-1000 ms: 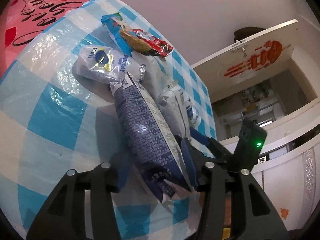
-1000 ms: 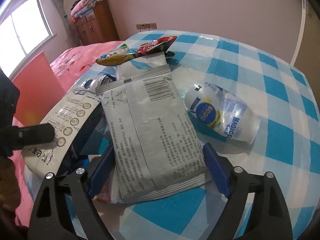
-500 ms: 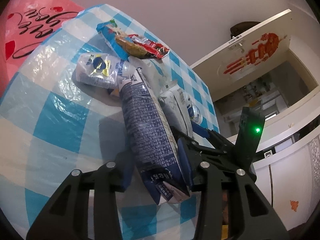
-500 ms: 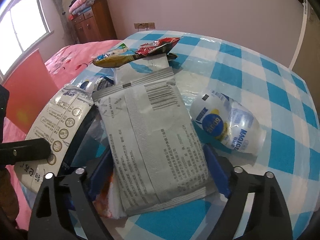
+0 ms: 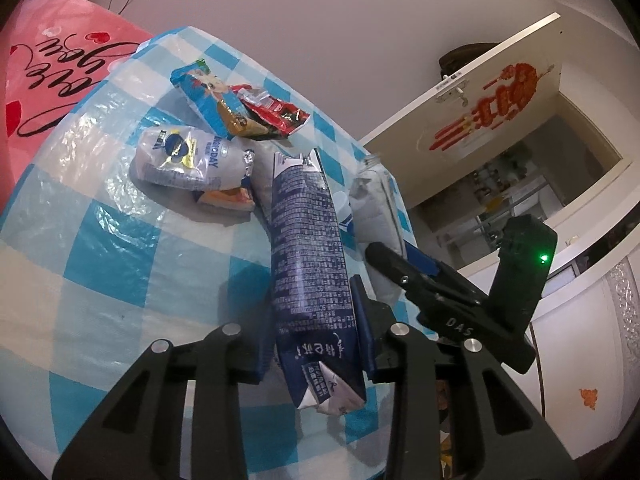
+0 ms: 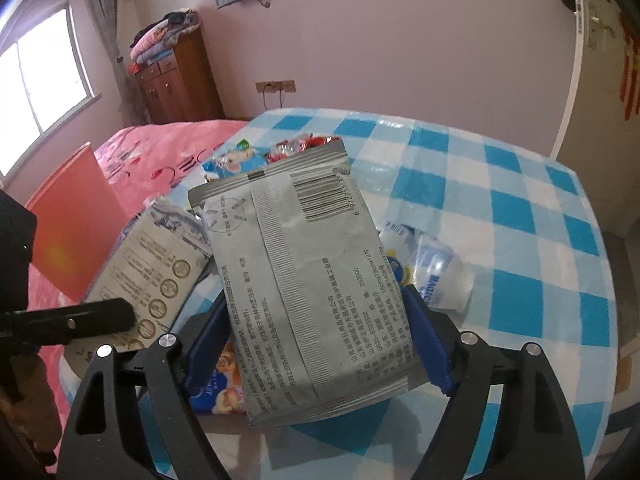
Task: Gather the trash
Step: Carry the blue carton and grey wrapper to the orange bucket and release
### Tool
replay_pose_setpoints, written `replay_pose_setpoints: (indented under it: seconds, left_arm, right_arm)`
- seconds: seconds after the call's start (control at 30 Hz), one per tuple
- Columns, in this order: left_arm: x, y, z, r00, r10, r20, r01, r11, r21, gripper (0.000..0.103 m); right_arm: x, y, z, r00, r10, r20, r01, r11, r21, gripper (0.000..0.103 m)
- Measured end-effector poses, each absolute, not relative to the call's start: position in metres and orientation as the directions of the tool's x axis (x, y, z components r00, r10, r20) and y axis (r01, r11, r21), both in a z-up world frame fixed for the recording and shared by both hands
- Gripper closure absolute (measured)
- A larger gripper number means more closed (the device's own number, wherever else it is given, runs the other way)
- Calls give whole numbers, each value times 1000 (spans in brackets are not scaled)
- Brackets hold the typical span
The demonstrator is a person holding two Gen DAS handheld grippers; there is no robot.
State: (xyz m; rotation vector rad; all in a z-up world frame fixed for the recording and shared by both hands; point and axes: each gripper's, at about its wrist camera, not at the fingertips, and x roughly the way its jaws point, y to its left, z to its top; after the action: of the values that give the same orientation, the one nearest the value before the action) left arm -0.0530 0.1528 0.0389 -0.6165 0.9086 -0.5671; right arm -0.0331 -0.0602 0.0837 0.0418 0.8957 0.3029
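So the dark blue milk carton [image 5: 310,264] was pinched tight between the jaws of my left gripper [image 5: 316,350], near the surface's near edge, its far end pointing toward the middle. My right gripper [image 6: 320,340] had the grey foil pouch [image 6: 304,280] between its blue pads, jaws wide and closing a bit more, pads already against both side edges, pouch tilted up off the surface [image 6: 520,216]. A blue snack wrapper [image 6: 216,392] sat tucked under the pouch by my right gripper's left pad.

Further out on the blue-and-white checked cloth: a crumpled white-and-blue plastic bag [image 5: 188,160] toward the left edge, and a blue cartoon wrapper [image 5: 208,98] with a red wrapper [image 5: 276,110] touching it toward the far edge. Another clear-white bag [image 6: 436,276] lay just right of the pouch. A pink bed [image 6: 160,152] stood beyond the surface's left edge.
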Motion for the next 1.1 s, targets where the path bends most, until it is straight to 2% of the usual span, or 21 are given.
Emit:
replay_pose_setpoints:
  seconds: [0.2, 0.47, 0.8, 0.93, 1.1]
  left_arm:
    - [-60, 162, 55, 535, -672, -512, 203, 691, -694, 68]
    - [-79, 199, 107, 654, -612, -444, 226, 718, -658, 68]
    - [-104, 290, 160, 826, -375, -422, 76, 815, -575, 68]
    - [-112, 327, 167, 865, -247, -437, -28, 846, -533, 68]
    - [-113, 359, 162, 871, -150, -468, -128, 850, -510, 68]
  right_arm:
    - [-35, -66, 101, 592, 314, -742, -221, 949, 225, 22]
    - [-35, -38, 145, 588, 450, -672, -293, 893, 341, 22]
    - [-18, 69, 201, 508, 624, -595, -504, 775, 382, 22]
    - [-7, 118, 214, 445, 694, -566, -573, 707, 415, 22]
    - [5, 176, 217, 373, 740, -560, -628, 646, 435, 21]
